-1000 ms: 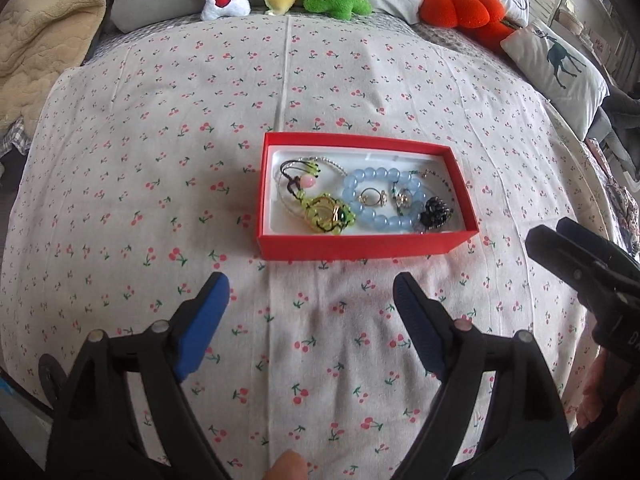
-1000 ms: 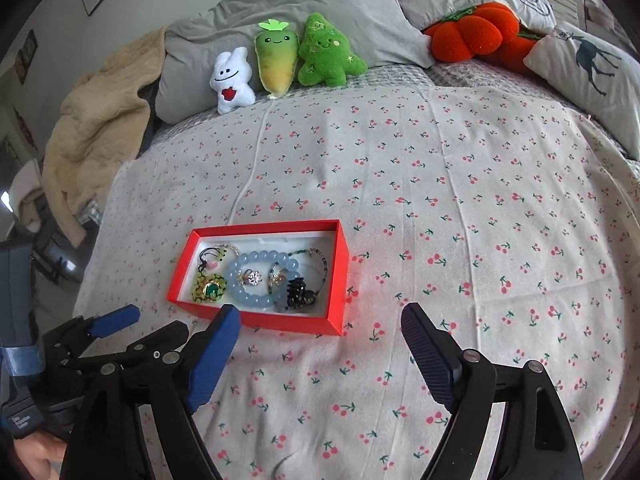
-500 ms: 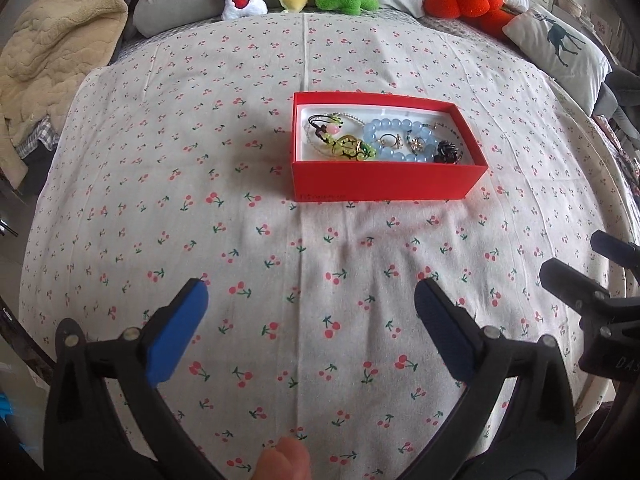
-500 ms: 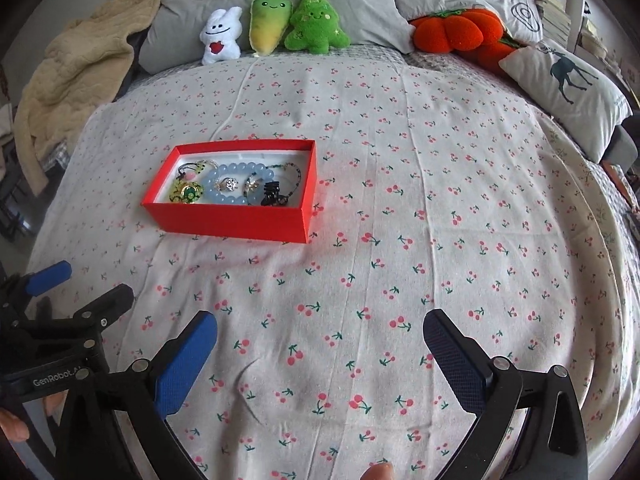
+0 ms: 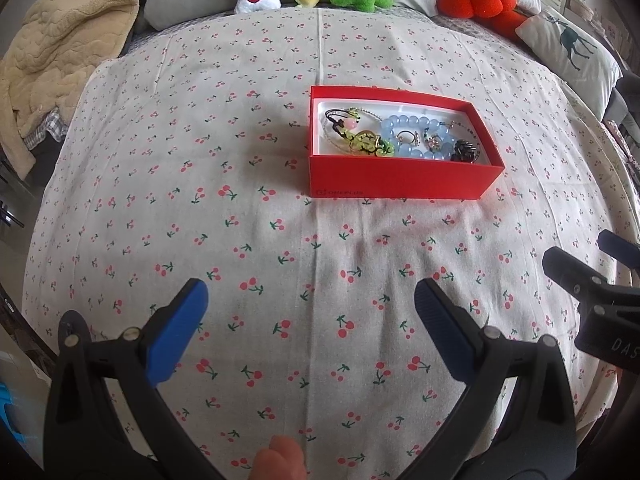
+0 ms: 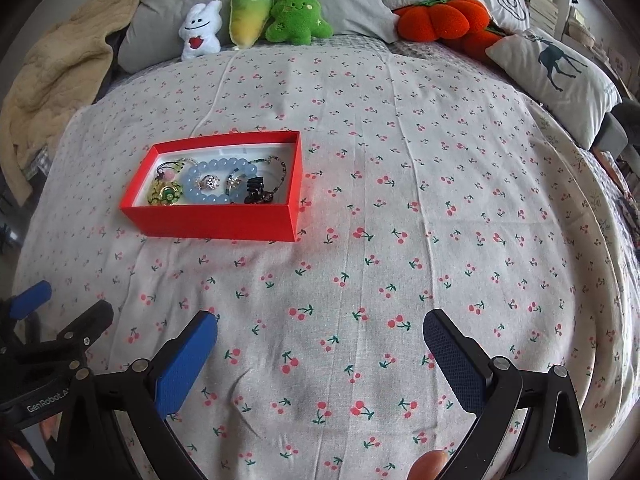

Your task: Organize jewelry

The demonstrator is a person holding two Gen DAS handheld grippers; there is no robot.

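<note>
A red box (image 5: 400, 178) (image 6: 224, 220) lies on a bed with a cherry-print sheet. Inside it sit a pale blue bead bracelet (image 5: 416, 138) (image 6: 212, 196), a green and yellow pendant (image 5: 366, 142) (image 6: 164, 196), small rings (image 6: 208, 182) and a black hair clip (image 5: 464, 151) (image 6: 258, 192). My left gripper (image 5: 310, 300) hovers open over the sheet, well short of the box, with nothing between its blue pads. My right gripper (image 6: 320, 330) is also open and empty, to the right of and nearer than the box. Each gripper shows at the edge of the other's view.
Plush toys (image 6: 256, 20) line the pillows at the head of the bed. An orange pumpkin cushion (image 6: 436, 20) and a deer-print pillow (image 6: 556, 68) lie at the back right. A beige blanket (image 5: 60, 52) hangs at the left edge. A fingertip (image 5: 280, 460) shows at the bottom.
Both grippers have pulled back from the red box, which now sits farther up in each view, and their jaws have spread a little wider. The box and jewelry have not moved.
</note>
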